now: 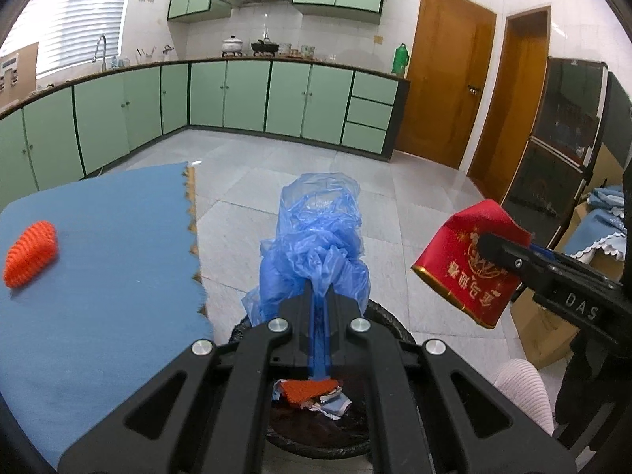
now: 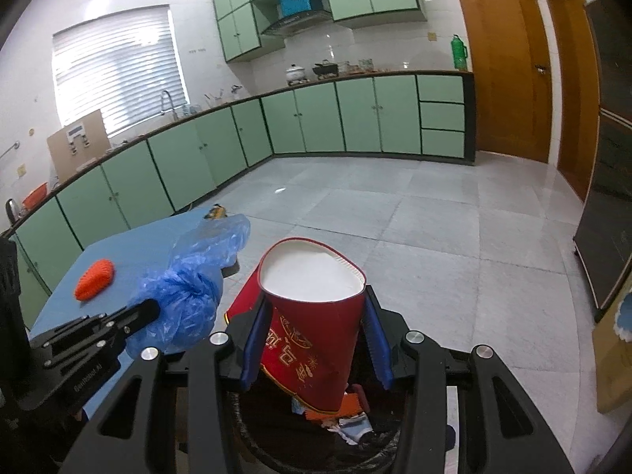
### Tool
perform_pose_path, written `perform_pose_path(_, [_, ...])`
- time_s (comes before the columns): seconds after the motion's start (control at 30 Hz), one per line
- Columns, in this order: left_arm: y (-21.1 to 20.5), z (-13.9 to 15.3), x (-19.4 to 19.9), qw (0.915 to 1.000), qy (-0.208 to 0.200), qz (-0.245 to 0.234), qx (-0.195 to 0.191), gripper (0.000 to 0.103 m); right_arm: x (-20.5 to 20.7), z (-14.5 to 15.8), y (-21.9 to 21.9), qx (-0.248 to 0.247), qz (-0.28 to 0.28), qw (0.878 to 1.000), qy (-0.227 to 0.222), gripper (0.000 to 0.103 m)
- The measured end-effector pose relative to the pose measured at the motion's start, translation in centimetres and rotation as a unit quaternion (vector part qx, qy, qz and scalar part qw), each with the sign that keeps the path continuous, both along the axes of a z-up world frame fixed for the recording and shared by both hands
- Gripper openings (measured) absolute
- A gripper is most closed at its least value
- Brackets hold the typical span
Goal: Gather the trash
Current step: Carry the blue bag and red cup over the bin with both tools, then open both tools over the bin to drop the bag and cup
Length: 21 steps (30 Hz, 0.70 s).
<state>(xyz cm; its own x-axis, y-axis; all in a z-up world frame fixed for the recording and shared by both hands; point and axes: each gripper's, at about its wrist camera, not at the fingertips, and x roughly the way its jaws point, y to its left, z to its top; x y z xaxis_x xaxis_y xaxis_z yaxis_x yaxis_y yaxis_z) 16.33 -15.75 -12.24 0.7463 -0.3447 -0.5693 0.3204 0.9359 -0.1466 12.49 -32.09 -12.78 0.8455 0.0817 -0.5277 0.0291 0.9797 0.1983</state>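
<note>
Both grippers hang over the bin (image 1: 379, 318), which explains the poses: each carries a piece of trash and holds it where a release would drop it inside. The left gripper (image 1: 320, 296) has its jaws pinched tight on the bag (image 1: 316, 237), a crumpled blue plastic one, gripped at the bunched part so the loose film stands up ahead of the fingers rather than trailing over the rim. The right gripper (image 2: 312, 339) clamps the cup (image 2: 312, 316), a squashed red paper one, between its blue pads (image 2: 252, 351); the cup sits tilted, its white mouth turned away from the camera and its lower edge pointing down into the bin (wrappers and scraps already lie at the bottom). The bin stands on the floor just beside the table (image 1: 98, 276), close enough for short carries. One orange item (image 1: 29, 254) lies on the blue cloth, well apart from both grippers, and is probably the next pickup.
</note>
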Motion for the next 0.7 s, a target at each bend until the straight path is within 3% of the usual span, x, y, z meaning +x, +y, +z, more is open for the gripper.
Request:
perform_pose_path(0.4, [-2.2,-2.0,2.6,0.9997,0.019,-0.009,0.013,0.002,2.3,-2.0,-1.3,0.008,-0.007,1.0,0.027,0.045])
perform_pose_path(0.53, [-2.5,-2.8,3.6,0.9989,0.042,-0.015,0.014,0.006,3.6,-3.3,-1.4,0.009,-0.003,0.999,0.051,0.048])
perform_pose_path(0.57, [-2.6,-3.2,4.0,0.9985,0.052,-0.016,0.012,0.011,3.9,-3.7,-1.6,0.013,-0.003,0.998,0.059,0.051])
perform_pose_path(0.67, [-2.6,-3.6,4.7,0.9979,0.063,-0.009,0.008,0.038,4.6,-4.9,-2.3,0.03,-0.012,0.997,0.076,0.065])
perform_pose_path(0.7, [-2.4,-3.7,4.9,0.9978,0.066,-0.006,0.006,0.039,4.7,-5.1,-2.6,0.034,-0.018,0.996,0.08,0.068])
